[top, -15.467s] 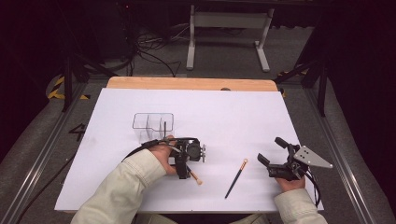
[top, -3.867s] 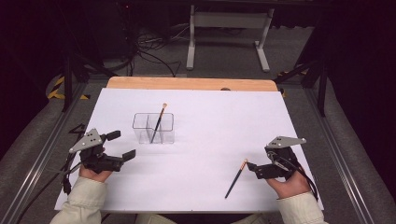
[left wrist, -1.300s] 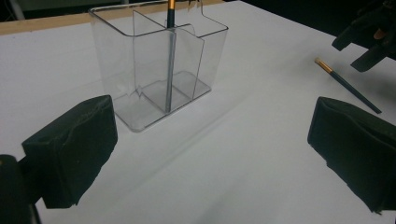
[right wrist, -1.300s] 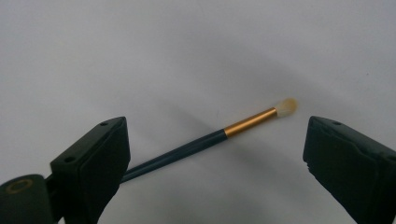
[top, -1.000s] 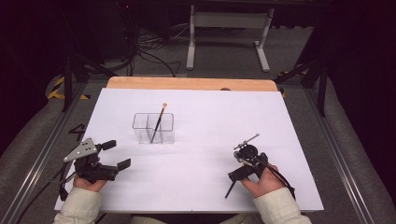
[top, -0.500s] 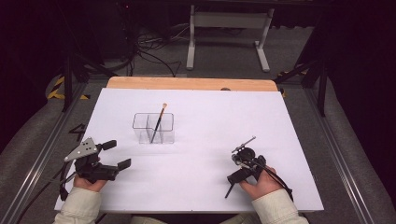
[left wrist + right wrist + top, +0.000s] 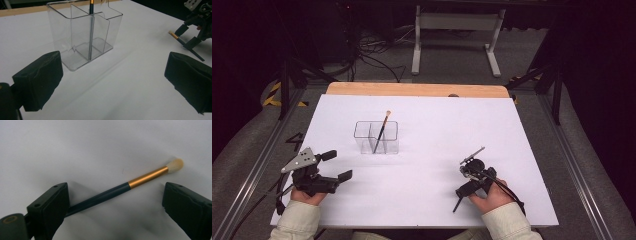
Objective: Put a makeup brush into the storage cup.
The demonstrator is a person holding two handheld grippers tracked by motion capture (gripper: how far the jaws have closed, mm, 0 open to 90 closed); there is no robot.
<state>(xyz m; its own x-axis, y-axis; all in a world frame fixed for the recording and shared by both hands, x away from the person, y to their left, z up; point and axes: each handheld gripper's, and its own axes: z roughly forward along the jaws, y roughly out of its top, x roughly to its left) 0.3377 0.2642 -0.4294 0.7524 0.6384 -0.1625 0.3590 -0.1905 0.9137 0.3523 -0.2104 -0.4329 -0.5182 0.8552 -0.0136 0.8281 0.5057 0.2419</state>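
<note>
Black right gripper (image 7: 115,202) tipped down over lying brush (image 7: 120,190), jaws spread either side. Left gripper (image 7: 334,165) near left, agape, level. No legible writing.

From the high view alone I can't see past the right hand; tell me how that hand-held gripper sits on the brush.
Observer: The right hand-held gripper is open, jaws straddling the brush on the table.
Operator: Give me the brush's orientation between them.
Observer: It lies slanted; the dark handle runs under the left jaw, gold ferrule and pale bristles toward the right jaw.
Operator: Now report the left one.
Observer: The left hand-held gripper is open, holds nothing, and faces the clear organizer, where another brush stands against the divider.
</note>
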